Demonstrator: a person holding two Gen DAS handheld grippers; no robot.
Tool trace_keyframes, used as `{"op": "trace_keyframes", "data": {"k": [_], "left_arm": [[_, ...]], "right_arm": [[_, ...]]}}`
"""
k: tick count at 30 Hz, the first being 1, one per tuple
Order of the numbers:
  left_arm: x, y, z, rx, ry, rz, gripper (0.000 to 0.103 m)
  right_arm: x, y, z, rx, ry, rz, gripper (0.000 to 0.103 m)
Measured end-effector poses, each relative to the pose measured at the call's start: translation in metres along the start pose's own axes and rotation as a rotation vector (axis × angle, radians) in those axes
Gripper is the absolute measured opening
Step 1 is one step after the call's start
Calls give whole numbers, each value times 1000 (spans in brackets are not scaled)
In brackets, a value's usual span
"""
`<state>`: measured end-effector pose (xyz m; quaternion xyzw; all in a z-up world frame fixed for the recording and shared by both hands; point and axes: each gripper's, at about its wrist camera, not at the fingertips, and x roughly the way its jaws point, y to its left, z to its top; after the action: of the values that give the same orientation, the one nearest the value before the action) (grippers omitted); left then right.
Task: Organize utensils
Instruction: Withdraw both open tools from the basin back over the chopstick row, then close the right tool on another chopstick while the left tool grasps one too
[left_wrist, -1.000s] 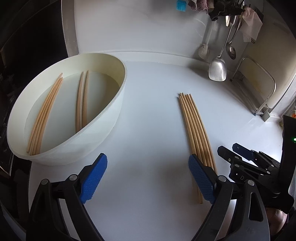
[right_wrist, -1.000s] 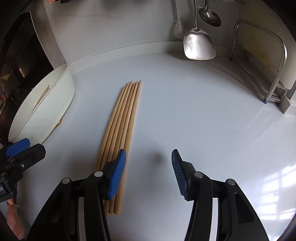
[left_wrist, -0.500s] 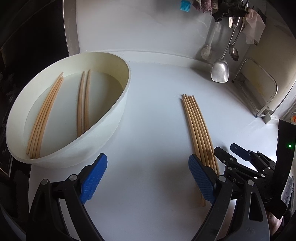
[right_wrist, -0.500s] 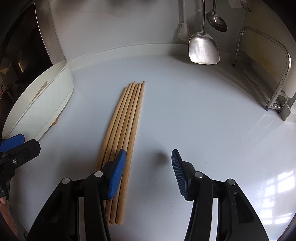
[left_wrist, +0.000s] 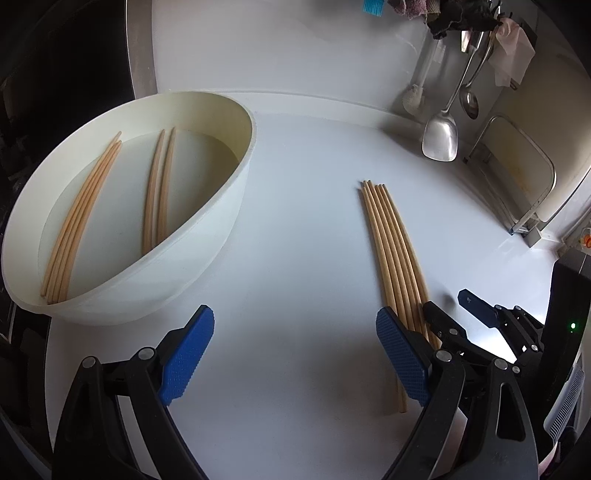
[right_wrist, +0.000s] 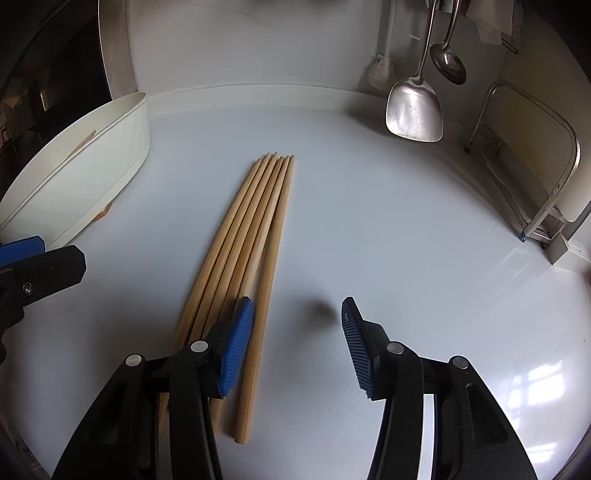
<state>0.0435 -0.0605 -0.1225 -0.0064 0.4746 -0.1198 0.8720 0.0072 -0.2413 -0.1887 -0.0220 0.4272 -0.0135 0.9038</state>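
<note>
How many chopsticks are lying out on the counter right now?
6, side by side in one bundle on the white counter, right of the bowl. More could hide behind the right gripper at the near ends.

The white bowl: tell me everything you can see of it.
The white bowl is wide, round and smooth, with a cream inner wall, and looks like plastic. It stands on the white counter, left of the loose chopsticks. More chopsticks lie inside in two groups. Neither gripper touches it.
</note>
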Motion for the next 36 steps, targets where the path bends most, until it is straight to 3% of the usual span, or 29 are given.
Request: {"op": "trace_keyframes", "data": {"k": [10, 24, 26, 27, 36], "left_arm": [[14, -19, 2, 8, 22, -9, 88], [43, -43, -1, 44, 48, 44, 88], [47, -46, -1, 48, 52, 52, 88], [48, -47, -2, 50, 53, 54, 88], [56, -50, -4, 60, 67, 76, 88]], "right_arm": [[-3, -8, -2, -2, -1, 26, 7], [-17, -42, -18, 77, 1, 15, 7], [-21, -46, -19, 95, -13, 38, 19], [-23, -47, -18, 98, -25, 33, 21], [-25, -51, -18, 108, -28, 20, 21]]}}
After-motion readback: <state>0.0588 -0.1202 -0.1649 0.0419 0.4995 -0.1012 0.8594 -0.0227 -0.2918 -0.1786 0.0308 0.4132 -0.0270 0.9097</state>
